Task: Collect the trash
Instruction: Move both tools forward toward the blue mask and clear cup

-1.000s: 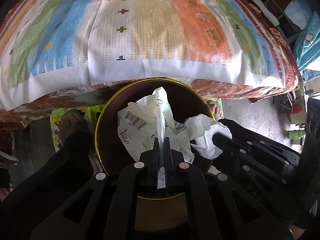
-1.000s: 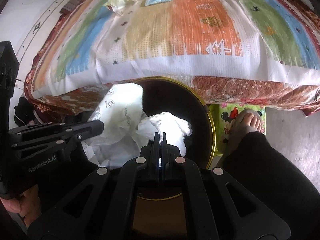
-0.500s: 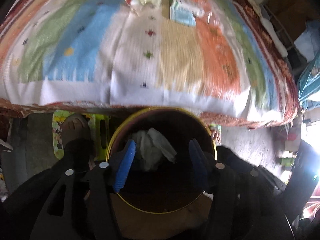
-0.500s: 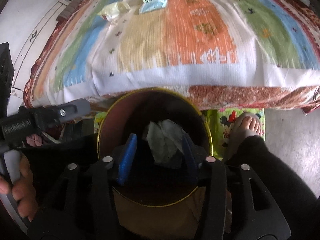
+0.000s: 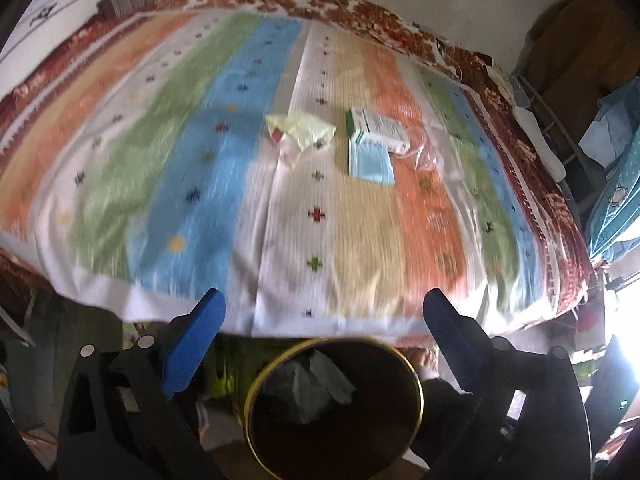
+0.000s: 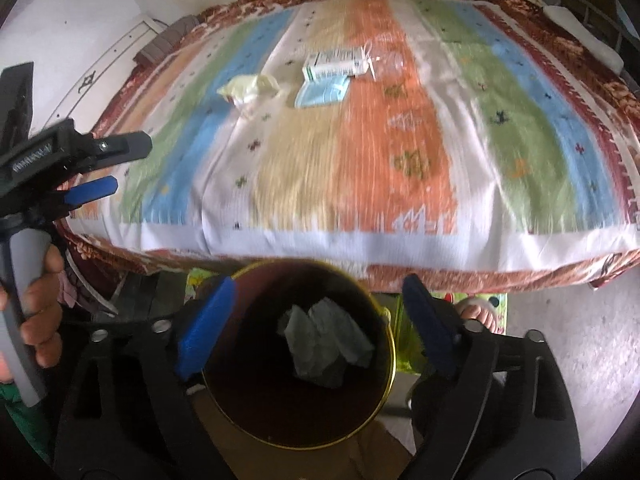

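A round dark bin with a gold rim (image 5: 256, 392) (image 6: 390, 344) stands on the floor at the bed's front edge. Crumpled white wrappers (image 5: 316, 384) (image 6: 324, 340) lie inside it. My left gripper (image 5: 323, 300) hangs above the bin's far rim, jaws opening wide, nothing between them. It also shows at the left of the right wrist view (image 6: 132, 164). My right gripper (image 6: 320, 282) hovers over the bin, jaws opening, also empty. Farther back on the striped bedspread (image 5: 200, 160) lie a yellow crumpled wrapper (image 5: 300, 130) (image 6: 252, 86), a green-and-white box (image 5: 376, 128) (image 6: 336, 64), a blue packet (image 5: 370, 164) (image 6: 322, 92) and clear plastic (image 5: 424, 148) (image 6: 386, 58).
A person's hand (image 6: 40, 320) holds the left gripper's handle. A sandalled foot (image 6: 476, 308) rests on a bright mat right of the bin. A metal rack (image 5: 552, 128) and blue cloth (image 5: 616, 184) stand beyond the bed's right side. A white wall is behind.
Both grippers went from shut on white crumpled wrappers to wide open. The wrappers dropped into the bin. Both grippers rose and tilted up toward the bed.
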Demonstrator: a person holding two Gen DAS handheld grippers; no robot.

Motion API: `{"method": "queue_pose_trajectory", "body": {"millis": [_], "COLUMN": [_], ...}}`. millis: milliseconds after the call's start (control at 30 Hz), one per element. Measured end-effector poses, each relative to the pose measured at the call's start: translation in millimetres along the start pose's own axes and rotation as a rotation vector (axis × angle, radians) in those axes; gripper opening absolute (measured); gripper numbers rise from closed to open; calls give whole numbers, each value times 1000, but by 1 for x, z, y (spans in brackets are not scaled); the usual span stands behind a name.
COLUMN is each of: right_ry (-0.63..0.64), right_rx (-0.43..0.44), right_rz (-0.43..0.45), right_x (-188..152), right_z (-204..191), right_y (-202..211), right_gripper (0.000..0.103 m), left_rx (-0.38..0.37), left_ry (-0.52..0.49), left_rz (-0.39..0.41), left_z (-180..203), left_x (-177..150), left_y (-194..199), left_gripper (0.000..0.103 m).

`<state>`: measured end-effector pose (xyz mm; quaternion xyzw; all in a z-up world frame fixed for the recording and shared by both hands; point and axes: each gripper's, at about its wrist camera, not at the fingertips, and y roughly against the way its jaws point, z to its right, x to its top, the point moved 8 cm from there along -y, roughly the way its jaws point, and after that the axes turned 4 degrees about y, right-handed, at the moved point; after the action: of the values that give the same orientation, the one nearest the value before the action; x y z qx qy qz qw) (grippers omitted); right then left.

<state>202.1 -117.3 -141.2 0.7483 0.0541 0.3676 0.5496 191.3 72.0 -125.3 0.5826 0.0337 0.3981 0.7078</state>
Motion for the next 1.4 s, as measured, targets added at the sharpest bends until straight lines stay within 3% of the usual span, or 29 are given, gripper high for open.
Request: {"method": "queue_pose_trajectory", "body": {"millis": [133, 633, 800, 1233, 1400], "right_ry": [1, 6, -13, -49, -82], "right_rx": [-8, -77, -91, -131, -122], "right_rz": [24, 149, 175, 215, 241], "right_x": [14, 82, 102, 137, 151], "right_z": [3, 30, 41, 73, 80], "right_y": [2, 9, 5, -18, -25], "right_gripper": [94, 94, 94, 94, 94], "left_rx": [11, 13, -45, -10, -11], "left_ry": [-5, -22, -21, -111, -93], "left_rz": [-9, -15, -55, -79, -73], "left_z": [0, 2, 15, 39, 41], "left_x": [12, 45, 46, 48, 56], "left_y": [-8, -31, -43, -83, -101], "left_gripper": [97, 97, 97, 97, 97]}}
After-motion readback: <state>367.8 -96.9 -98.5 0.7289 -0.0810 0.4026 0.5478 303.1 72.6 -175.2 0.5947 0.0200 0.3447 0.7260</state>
